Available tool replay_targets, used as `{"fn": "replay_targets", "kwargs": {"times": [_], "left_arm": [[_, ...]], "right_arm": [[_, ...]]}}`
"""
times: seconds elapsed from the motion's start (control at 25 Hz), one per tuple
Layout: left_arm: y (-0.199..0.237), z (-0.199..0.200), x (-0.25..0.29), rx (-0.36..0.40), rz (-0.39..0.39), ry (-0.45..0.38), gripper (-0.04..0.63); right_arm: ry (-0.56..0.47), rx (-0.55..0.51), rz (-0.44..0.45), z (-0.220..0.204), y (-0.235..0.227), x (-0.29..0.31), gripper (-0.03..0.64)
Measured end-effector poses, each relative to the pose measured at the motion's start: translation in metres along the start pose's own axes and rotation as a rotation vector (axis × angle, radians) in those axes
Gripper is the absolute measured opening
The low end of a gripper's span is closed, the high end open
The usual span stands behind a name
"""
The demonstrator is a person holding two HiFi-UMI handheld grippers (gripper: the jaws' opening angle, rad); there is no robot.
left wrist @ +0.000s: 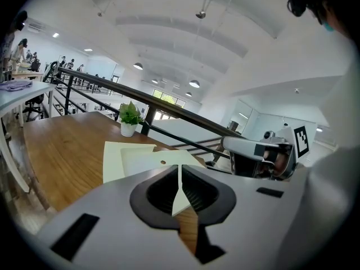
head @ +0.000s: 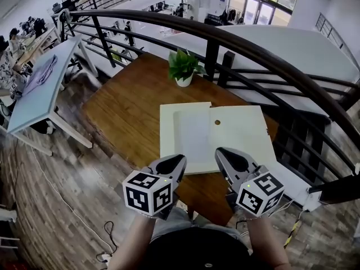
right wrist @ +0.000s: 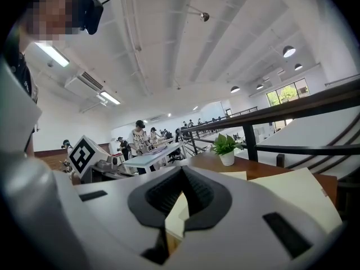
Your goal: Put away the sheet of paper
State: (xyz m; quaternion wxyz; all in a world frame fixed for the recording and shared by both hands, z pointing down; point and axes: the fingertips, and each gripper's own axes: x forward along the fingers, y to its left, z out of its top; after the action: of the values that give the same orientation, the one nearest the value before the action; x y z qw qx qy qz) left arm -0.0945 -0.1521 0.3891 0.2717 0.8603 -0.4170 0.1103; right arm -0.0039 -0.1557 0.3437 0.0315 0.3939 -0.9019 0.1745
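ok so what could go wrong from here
The left gripper and right gripper are both shut and the sheet lies flat on the folder, so nudging may crease it. The folder sits close to the table edge by the railing; a push might slide it off.

place: open-plan office, mezzanine level | evidence: black railing (head: pixel 253 50); white desks (head: pixel 45 80) with people (right wrist: pixel 136 138); ceiling lamps (left wrist: pixel 194 84)

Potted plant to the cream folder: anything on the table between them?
Nothing. In the head view, the strip between the potted plant and the far edge of the cream folder is bare wooden table.
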Motion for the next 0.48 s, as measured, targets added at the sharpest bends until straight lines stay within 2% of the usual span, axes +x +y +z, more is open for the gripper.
{"fn": "replay_targets", "kwargs": {"times": [0.48], "left_arm": [[-0.0073,-0.0029,-0.0031,0.005,-0.013,0.010,0.031]], "right_arm": [[0.013,0.008,0.006,-0.0039,0.0074,-0.0021,0.026]]}}
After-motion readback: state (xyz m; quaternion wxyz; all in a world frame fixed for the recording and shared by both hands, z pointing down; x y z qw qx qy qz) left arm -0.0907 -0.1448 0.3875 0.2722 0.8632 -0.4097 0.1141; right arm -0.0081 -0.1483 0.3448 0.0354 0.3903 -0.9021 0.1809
